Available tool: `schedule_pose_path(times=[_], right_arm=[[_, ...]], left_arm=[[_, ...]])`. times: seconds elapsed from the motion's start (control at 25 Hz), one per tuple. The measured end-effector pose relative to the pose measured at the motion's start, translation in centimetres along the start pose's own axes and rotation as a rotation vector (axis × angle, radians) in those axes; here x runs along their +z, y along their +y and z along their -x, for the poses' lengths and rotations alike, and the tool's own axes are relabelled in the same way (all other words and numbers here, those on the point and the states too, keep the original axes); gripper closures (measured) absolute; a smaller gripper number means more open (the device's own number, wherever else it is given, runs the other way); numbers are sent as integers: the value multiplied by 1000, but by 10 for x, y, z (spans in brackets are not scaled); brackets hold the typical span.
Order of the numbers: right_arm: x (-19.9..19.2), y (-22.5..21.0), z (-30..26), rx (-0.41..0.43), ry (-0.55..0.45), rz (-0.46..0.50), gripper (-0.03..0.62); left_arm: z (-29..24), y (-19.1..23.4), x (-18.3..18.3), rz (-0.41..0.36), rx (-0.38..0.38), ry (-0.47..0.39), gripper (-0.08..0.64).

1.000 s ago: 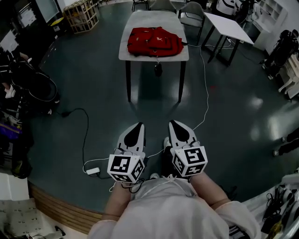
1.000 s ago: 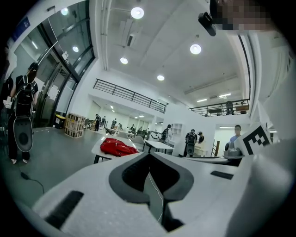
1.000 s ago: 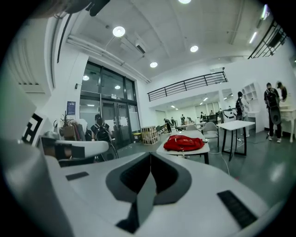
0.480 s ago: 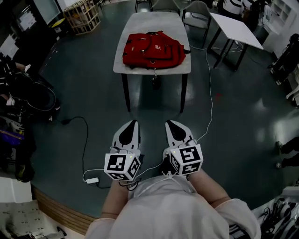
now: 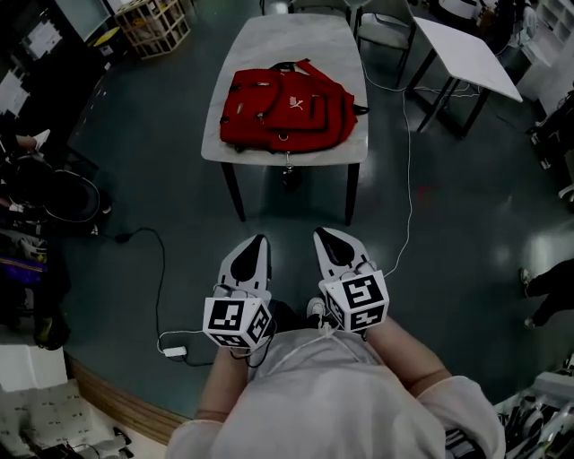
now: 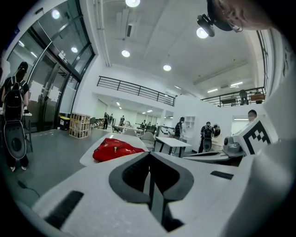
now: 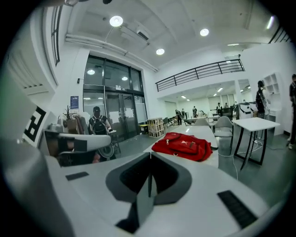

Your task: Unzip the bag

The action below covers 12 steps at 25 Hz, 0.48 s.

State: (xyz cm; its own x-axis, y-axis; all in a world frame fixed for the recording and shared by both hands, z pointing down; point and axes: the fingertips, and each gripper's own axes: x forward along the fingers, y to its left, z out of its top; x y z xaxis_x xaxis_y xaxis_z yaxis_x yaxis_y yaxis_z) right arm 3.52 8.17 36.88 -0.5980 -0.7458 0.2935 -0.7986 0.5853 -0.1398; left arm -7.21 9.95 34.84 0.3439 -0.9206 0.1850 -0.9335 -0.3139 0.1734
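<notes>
So, both grippers are held low, side by side and close to the person's body, pointing toward the far end of the room. The left gripper point(image 5: 258, 242) has its jaws pressed together with nothing between them. The right gripper point(image 5: 325, 235) is the same, tips closed and empty.

The bag point(image 5: 287, 109) is a red backpack lying flat on a light grey table point(image 5: 269, 156). It's straight ahead and well apart from both grippers. It takes up most of the table's width, more on the near half, with bare tabletop beyond it. It's too small from here to tell how the zips stand. In both gripper views it's just a red lump on the tabletop, past the closed tips.

Other stuff around:
- a white table point(image 5: 471, 54) at the far right
- a chair point(image 5: 386, 22) beside the far end of the grey table
- a wooden crate point(image 5: 152, 22) at the far left
- a black cable point(image 5: 161, 260) looping over the dark floor point(image 5: 134, 179) left of the grippers
- a white cable point(image 5: 408, 161) running down the right side, past the grey table's leg

A few people stand way off in the hall in the gripper views.
</notes>
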Motion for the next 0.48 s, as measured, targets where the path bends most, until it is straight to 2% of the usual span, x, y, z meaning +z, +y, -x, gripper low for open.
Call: schedule_pose_path(times=[0.24,0.48], right_arm=[[1,-37,-49,-14,51,-44,565],[7,-72,-117,-78,80,-65,565]], left_arm=[[-56,27,-1,0,-4,54,541],[-135,66,6,-26,-74,68,541]])
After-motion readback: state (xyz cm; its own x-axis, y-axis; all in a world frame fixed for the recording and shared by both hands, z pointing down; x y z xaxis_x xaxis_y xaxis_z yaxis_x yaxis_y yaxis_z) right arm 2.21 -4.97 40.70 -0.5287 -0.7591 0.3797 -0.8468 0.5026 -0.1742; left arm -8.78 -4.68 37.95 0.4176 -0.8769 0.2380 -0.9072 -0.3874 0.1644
